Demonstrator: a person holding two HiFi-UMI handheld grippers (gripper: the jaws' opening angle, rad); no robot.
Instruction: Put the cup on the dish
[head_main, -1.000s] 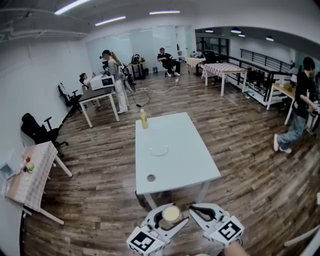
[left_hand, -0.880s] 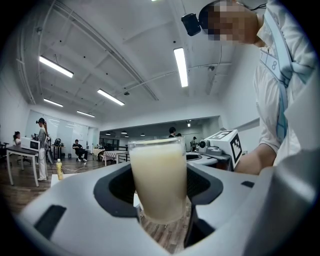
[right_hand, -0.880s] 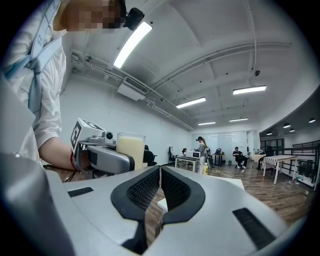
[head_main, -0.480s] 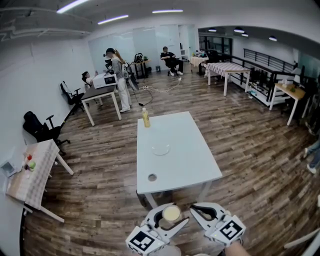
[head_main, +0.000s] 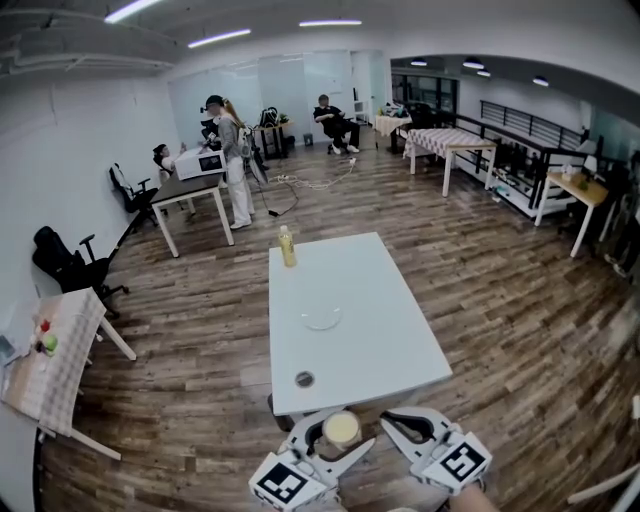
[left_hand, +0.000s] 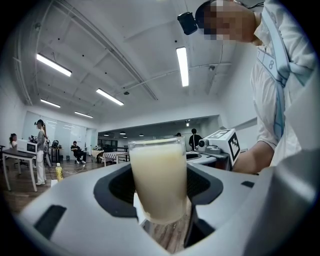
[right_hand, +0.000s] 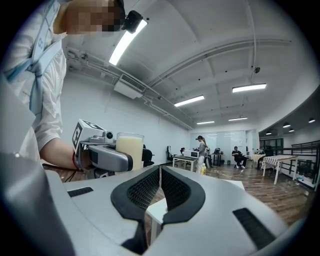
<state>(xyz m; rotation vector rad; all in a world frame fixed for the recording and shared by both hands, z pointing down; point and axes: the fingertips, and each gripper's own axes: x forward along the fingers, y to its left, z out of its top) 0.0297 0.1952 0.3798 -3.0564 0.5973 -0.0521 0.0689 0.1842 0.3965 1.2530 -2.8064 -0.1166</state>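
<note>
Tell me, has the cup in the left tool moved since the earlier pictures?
Yes, slightly forward. In the head view the cup, held in the left tool, is now closer to the near edge of the white table, toward the dish.

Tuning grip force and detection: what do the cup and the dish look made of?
Cup: clear and glossy, with a thin see-through rim. It looks like glass or hard plastic, can't tell which.
Dish: also transparent, probably glass. Only a faint round outline shows against the matte white table.
</note>
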